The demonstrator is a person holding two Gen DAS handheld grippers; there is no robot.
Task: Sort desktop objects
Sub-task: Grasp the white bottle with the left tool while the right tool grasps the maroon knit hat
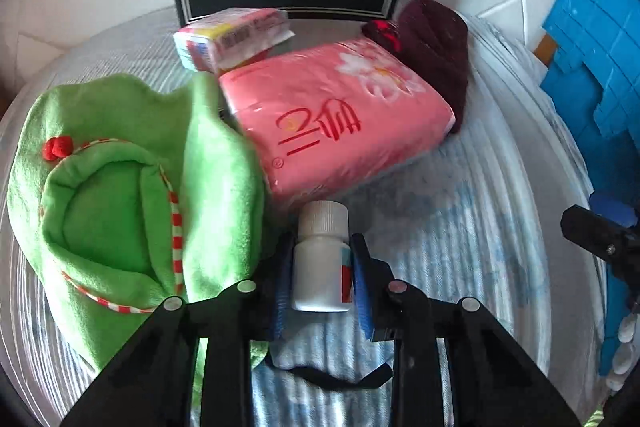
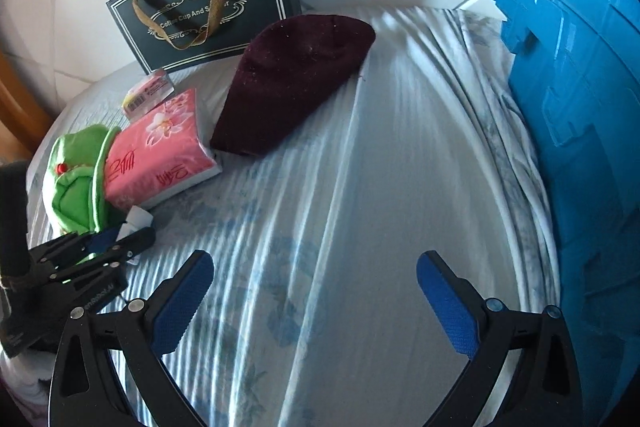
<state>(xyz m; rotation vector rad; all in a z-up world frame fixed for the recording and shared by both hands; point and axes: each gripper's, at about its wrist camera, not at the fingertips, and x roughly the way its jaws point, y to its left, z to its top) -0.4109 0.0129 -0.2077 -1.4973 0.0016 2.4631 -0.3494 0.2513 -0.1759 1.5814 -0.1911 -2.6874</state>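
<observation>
Bottle [image 1: 320, 259] sitting clamped in left gripper [image 1: 320, 279].
Right gripper [image 2: 316, 291] is hanging wide over the striped sheet [image 2: 360, 167].

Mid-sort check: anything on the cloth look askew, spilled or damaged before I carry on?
Nothing spilled or damaged. The white bottle sits capped between the left gripper's pads. The pink tissue pack lies skewed, one end against the green hat, the small packet behind it. The right gripper is open and empty.

Soft daylight, motion blur, fisheye-warped dark corners
</observation>
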